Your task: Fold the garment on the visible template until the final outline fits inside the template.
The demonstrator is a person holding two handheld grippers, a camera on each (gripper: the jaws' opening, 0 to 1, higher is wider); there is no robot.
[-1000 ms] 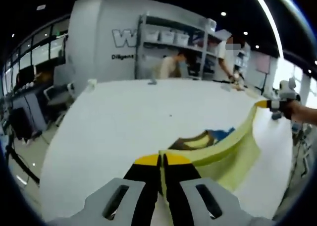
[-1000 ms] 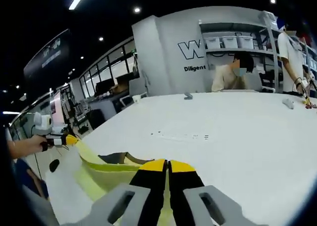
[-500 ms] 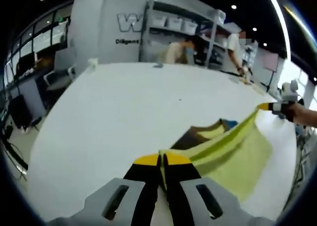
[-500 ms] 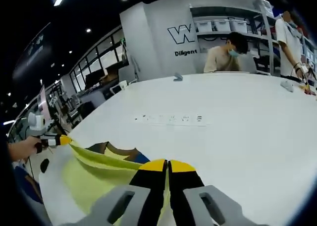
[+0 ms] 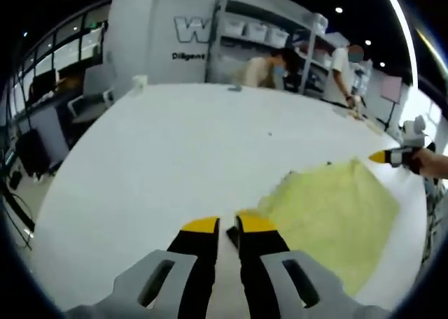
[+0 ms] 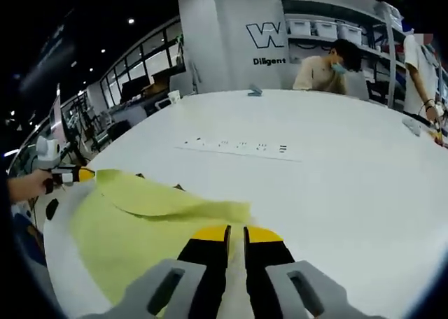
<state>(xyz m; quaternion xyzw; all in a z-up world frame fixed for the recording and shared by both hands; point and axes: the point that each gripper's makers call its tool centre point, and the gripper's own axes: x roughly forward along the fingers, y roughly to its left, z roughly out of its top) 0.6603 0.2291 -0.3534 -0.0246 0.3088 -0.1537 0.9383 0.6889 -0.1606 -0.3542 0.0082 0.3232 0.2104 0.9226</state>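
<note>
Fingers of the left gripper (image 5: 228,227) stood parted with a clear gap, released, hovering just at the near corner of the yellow garment (image 5: 334,215). Those of the right gripper (image 6: 236,233) showed a narrow gap and gripped nothing, the cloth's rumpled edge lying just ahead of them. The garment lay spread on the white worktop (image 5: 161,158), one fold raised along its middle in the right gripper view. Beyond it, two people (image 6: 318,67) were at the shelving (image 6: 329,32) beside the far edge of the worktop.
</note>
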